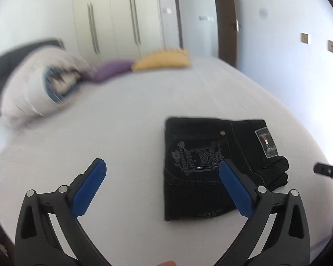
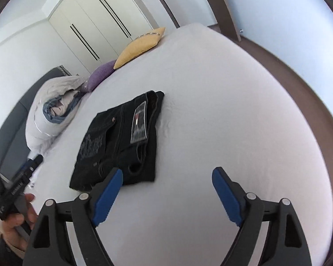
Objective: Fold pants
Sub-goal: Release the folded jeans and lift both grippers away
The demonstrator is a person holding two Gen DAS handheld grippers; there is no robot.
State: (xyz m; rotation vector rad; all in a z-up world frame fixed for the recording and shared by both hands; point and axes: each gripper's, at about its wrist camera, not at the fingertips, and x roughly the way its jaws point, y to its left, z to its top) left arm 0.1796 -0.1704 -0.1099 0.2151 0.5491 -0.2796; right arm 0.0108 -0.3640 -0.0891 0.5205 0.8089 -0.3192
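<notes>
The black pants point(image 1: 202, 166) lie folded into a compact rectangle on the white bed sheet point(image 1: 122, 122), back pocket embroidery and waistband label facing up. They also show in the right wrist view point(image 2: 119, 141). My left gripper point(image 1: 162, 173) is open and empty, held above the bed just left of the pants. My right gripper point(image 2: 167, 177) is open and empty, above the sheet just in front of the pants' near edge. The left gripper's tip point(image 2: 31, 166) shows at the left of the right wrist view, held by a hand.
A rolled white and blue duvet point(image 2: 53, 115), a purple cushion point(image 2: 100, 75) and a yellow cushion point(image 2: 139, 46) lie along the bed's far side. A grey headboard point(image 2: 13, 122), white wardrobes point(image 2: 95, 22) and a door point(image 1: 197, 15) stand beyond. Brown floor point(image 2: 299, 71) borders the bed.
</notes>
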